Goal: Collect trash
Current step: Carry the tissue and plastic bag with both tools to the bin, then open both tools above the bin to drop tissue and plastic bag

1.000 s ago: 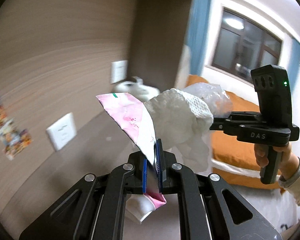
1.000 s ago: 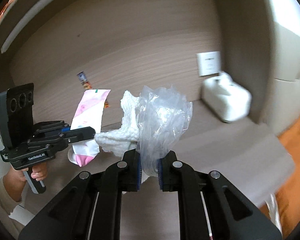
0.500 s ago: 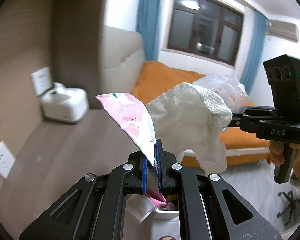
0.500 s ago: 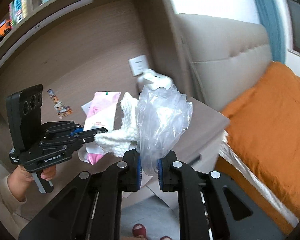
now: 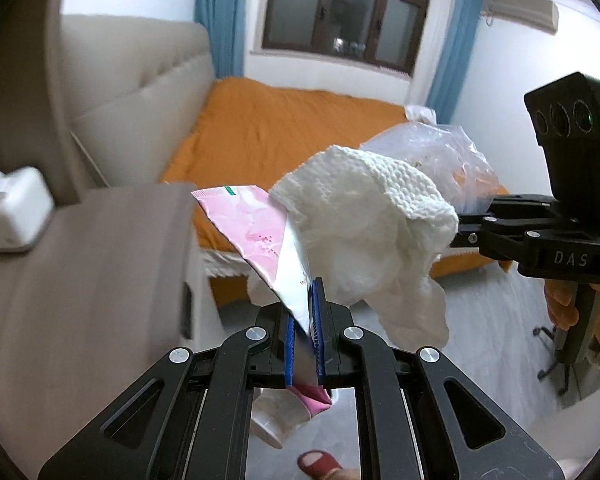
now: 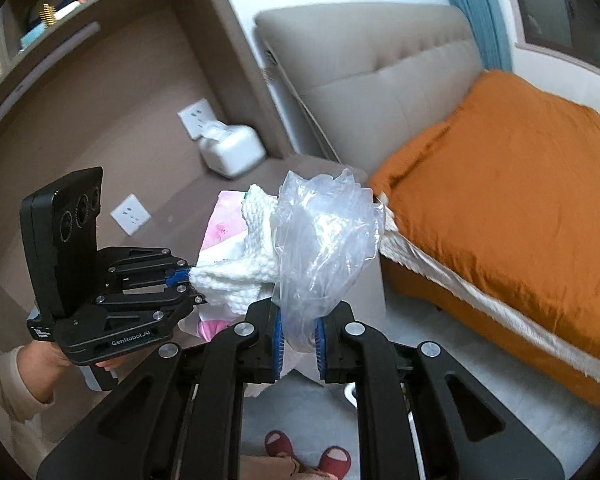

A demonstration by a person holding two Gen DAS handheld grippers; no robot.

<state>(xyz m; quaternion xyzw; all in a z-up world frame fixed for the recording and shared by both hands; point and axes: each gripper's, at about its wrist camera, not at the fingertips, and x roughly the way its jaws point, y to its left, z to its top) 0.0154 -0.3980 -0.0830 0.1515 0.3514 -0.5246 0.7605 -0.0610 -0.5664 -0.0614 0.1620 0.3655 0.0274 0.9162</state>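
Note:
My left gripper (image 5: 304, 320) is shut on a pink and white wrapper (image 5: 252, 224) together with a crumpled white paper towel (image 5: 364, 232); the wrapper's pink end hangs below the jaws. My right gripper (image 6: 298, 336) is shut on a crumpled clear plastic bag (image 6: 324, 232). Both are held up in the air side by side, over the corner of the wooden desk (image 5: 100, 264) and the floor. The right wrist view shows the left gripper (image 6: 184, 276) at the left with the paper towel (image 6: 240, 276) and wrapper (image 6: 224, 228). The plastic bag (image 5: 440, 160) shows behind the towel.
A bed with an orange cover (image 6: 512, 184) and a padded beige headboard (image 6: 380, 80) fills the right. A white tissue box (image 6: 232, 152) stands at the desk's back by wall sockets (image 6: 130, 214). Grey floor lies below, with the person's red slippers (image 6: 334, 460).
Both grippers have swung together away from the wooden wall toward the bed and tipped downward, so the floor and slippers now show. The trash stays held the same way in both.

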